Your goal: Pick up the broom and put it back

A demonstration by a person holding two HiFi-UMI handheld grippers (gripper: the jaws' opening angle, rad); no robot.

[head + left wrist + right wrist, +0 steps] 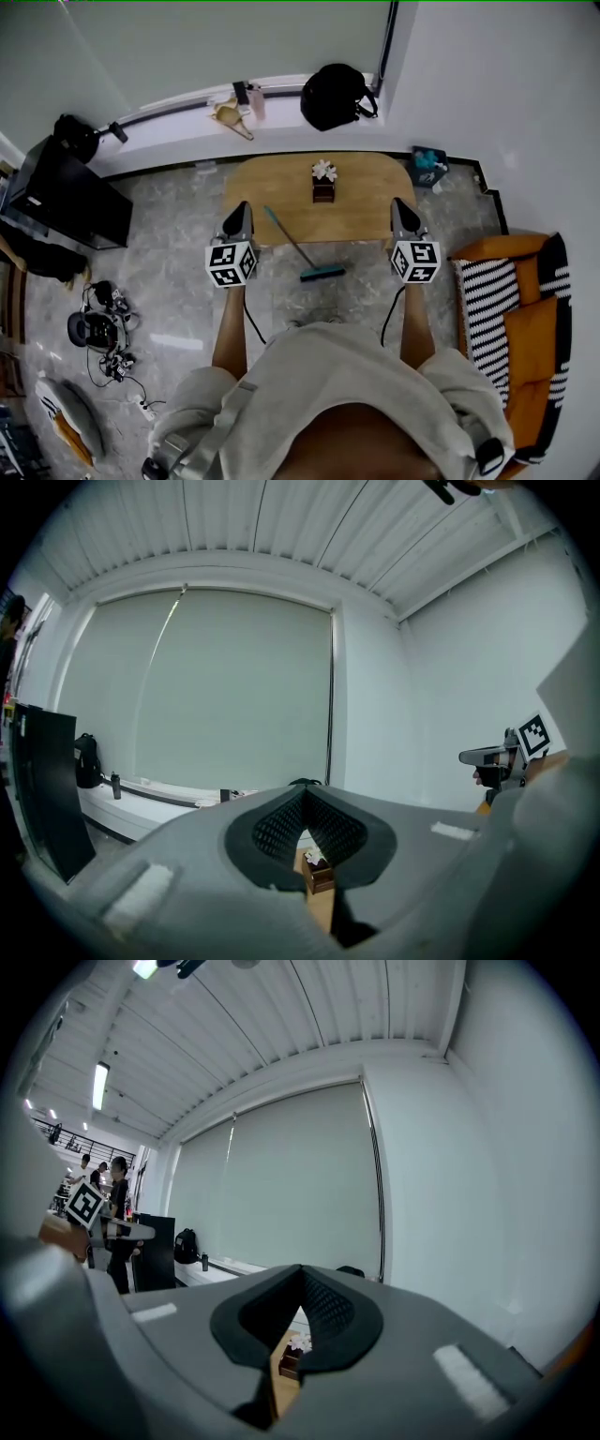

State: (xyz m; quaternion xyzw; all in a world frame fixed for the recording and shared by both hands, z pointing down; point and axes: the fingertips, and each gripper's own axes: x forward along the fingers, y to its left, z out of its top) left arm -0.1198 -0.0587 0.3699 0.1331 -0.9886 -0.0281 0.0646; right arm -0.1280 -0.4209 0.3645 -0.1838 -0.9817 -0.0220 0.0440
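The broom [298,246] has a thin teal handle and a teal brush head. It lies slanted, its brush on the floor at the front edge of the wooden table [366,202] and its handle up across the tabletop. My left gripper [238,210] is held left of the handle, shut and empty, and shows as shut jaws [305,795] in the left gripper view. My right gripper [402,206] is held near the table's right end, well right of the broom. It is also shut and empty [302,1275]. Both point level toward the window wall.
A small brown box with white flowers [323,182] stands on the table. A black bag [333,96] sits on the window sill. A black cabinet [66,195] is at the left, an orange sofa with a striped cushion [487,309] at the right, and cables and gear [98,330] lie on the floor.
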